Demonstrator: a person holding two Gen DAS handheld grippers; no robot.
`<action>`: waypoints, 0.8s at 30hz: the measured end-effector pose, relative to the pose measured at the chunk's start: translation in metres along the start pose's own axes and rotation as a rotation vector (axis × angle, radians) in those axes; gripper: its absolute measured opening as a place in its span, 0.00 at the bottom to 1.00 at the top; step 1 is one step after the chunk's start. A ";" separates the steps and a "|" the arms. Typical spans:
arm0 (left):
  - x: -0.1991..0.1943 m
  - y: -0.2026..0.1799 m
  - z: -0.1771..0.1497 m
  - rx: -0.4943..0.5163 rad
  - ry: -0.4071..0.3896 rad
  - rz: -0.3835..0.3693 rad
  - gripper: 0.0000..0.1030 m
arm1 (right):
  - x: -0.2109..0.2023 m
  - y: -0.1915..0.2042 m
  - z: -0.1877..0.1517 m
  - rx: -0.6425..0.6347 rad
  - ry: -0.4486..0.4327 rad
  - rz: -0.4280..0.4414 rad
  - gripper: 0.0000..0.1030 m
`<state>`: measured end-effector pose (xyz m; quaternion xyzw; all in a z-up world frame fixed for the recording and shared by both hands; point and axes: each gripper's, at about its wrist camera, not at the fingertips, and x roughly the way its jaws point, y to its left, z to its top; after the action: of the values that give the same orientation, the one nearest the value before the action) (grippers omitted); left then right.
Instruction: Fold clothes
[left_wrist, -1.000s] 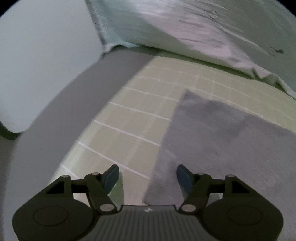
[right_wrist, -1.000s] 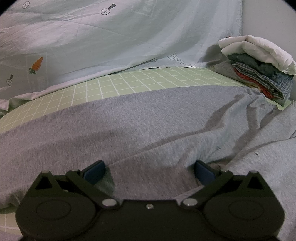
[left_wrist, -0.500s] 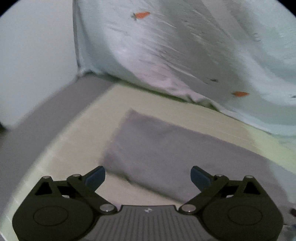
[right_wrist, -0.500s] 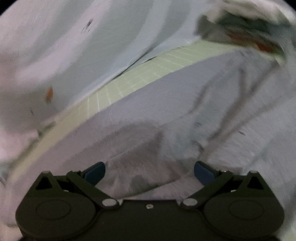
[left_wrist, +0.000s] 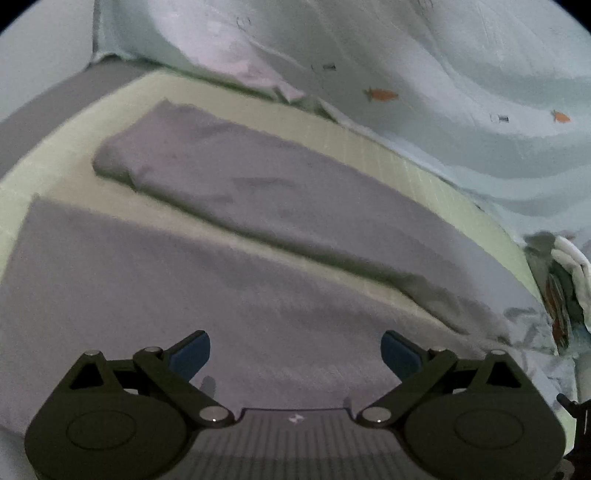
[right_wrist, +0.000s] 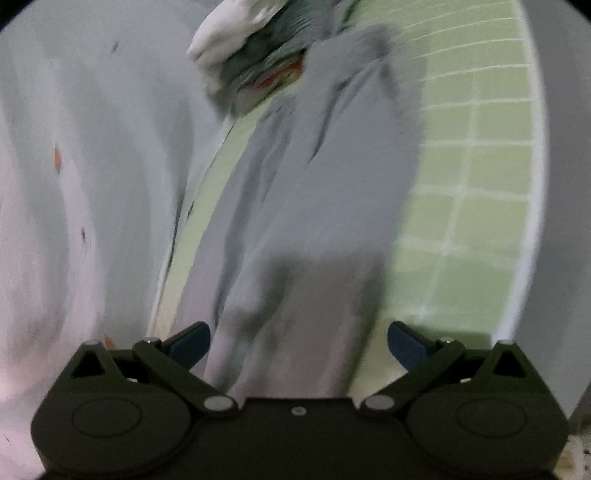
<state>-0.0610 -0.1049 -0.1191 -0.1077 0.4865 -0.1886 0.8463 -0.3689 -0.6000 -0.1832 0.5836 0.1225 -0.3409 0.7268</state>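
Grey trousers (left_wrist: 258, 206) lie spread on a green checked bed sheet (left_wrist: 369, 144), their two legs running from lower right to upper left in the left wrist view. My left gripper (left_wrist: 295, 354) hovers open over the nearer leg (left_wrist: 184, 280), nothing between its blue pads. In the blurred right wrist view the same grey trousers (right_wrist: 325, 206) stretch away from me up the frame. My right gripper (right_wrist: 299, 343) is open above that cloth, holding nothing.
A pale quilt (left_wrist: 443, 92) with carrot prints is bunched along the far side of the bed. A pile of folded clothes (right_wrist: 255, 55) sits past the trousers' far end, also seen as the pile (left_wrist: 561, 280) at the right. The bed's edge (right_wrist: 532, 184) runs down the right.
Both grippers have swung to new headings. The left one moved from the trouser corner to over the nearer leg and opened wider. The right view rotated, with the trousers now running lengthwise away.
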 end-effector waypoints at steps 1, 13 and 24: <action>0.001 -0.005 -0.005 -0.004 0.010 -0.004 0.96 | -0.003 -0.007 0.006 0.021 -0.008 0.007 1.00; 0.017 -0.054 -0.064 -0.297 0.122 -0.118 0.96 | 0.012 -0.062 0.105 0.288 0.021 0.120 1.00; 0.017 -0.033 -0.112 -0.595 0.124 -0.093 0.96 | 0.058 -0.048 0.167 0.182 0.054 0.125 1.00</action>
<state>-0.1570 -0.1424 -0.1769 -0.3612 0.5656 -0.0828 0.7368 -0.3936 -0.7799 -0.2056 0.6628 0.0738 -0.2888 0.6869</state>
